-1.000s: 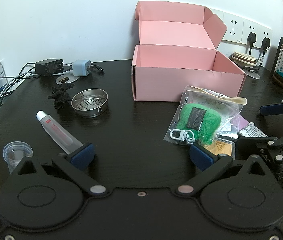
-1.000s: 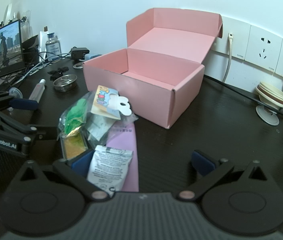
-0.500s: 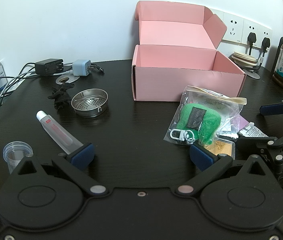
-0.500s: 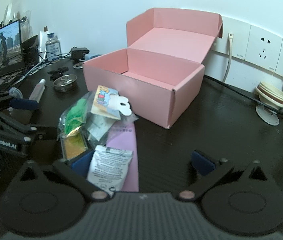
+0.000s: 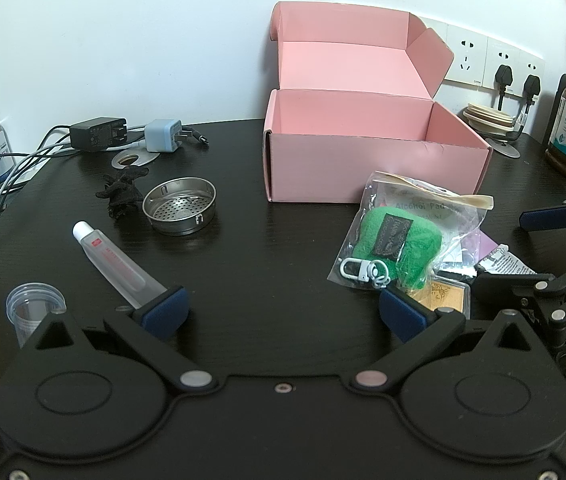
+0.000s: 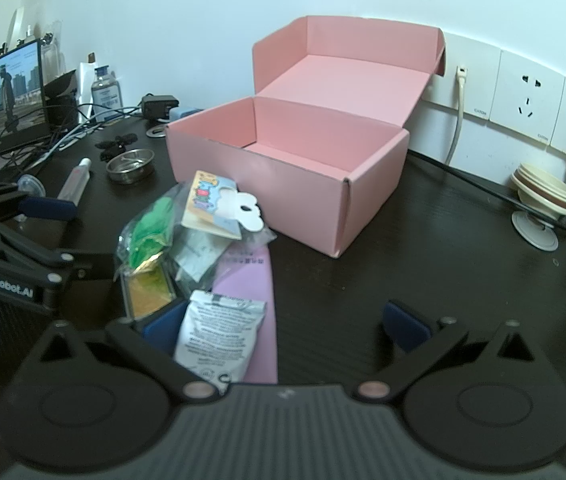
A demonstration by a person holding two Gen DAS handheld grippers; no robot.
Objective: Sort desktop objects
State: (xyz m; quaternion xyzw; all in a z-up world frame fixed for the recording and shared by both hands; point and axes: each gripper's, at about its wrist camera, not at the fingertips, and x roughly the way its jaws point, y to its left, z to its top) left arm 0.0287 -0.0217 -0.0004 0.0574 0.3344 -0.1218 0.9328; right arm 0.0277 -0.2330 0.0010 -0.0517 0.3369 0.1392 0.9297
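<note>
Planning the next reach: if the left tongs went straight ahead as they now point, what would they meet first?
Probably bare desk first, then the front wall of the pink box; depth is uncertain. The left tongs are open.

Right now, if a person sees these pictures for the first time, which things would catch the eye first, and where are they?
The open pink box at the back of the dark desk, near the wall, stands out first; its lid is up and it looks empty. In front of it lies a pile of small packets, with a green plush keychain in a clear bag on top. Further left are a metal strainer and a clear tube.
</note>
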